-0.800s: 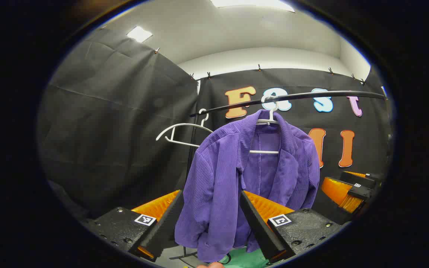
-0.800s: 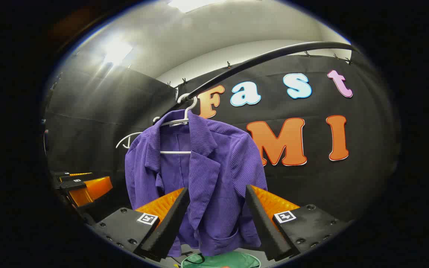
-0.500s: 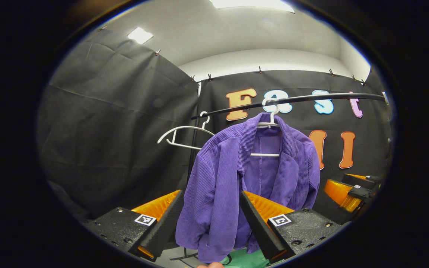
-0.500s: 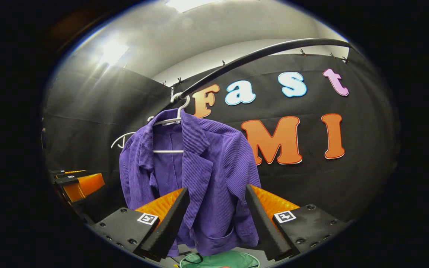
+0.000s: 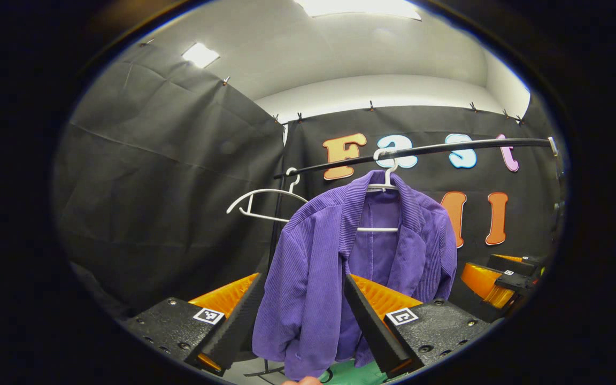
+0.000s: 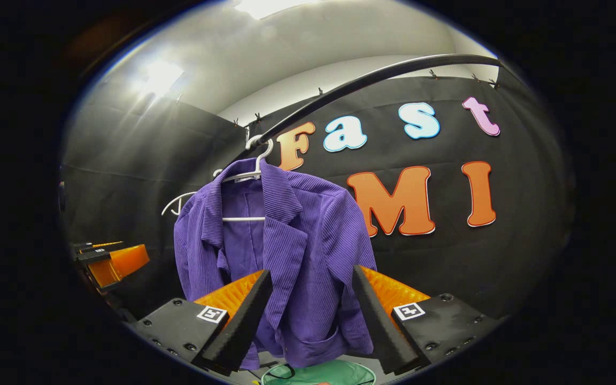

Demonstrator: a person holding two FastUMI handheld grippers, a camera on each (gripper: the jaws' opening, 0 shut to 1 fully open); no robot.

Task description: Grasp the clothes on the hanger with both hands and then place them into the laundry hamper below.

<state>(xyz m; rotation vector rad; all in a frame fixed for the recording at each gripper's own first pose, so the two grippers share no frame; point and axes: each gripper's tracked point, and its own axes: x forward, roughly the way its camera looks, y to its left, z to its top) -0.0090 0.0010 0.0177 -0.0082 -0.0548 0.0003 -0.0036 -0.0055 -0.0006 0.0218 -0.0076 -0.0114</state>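
Nearest in the left gripper view we log the left tool (image 5: 297, 321), fingers spread wide and released, with the lower hem of the purple jacket (image 5: 335, 267) seen in the gap between them; we cannot tell whether either finger touches the cloth. In the right gripper view the right tool (image 6: 313, 315) stands likewise released, fingers apart, the jacket's front panel framed between them beyond the tips.

Below the jacket's hem we see the green laundry hamper (image 6: 318, 374), partly cut off at the lower edge in both views. To the jacket's right in the left gripper view the right tool appears farther off, low and to the side; to the jacket's left in the right gripper view the left tool shows in the same way.

The jacket, ribbed corduroy with an open collar, hangs on a white hanger (image 5: 385, 184) whose hook sits over a dark rail (image 5: 447, 149). To the jacket's left on the same rail we note a second, bare white hanger (image 5: 265, 200). Behind the jacket runs the black cloth wall, and above it a pale ceiling with lit panels (image 5: 201, 53).
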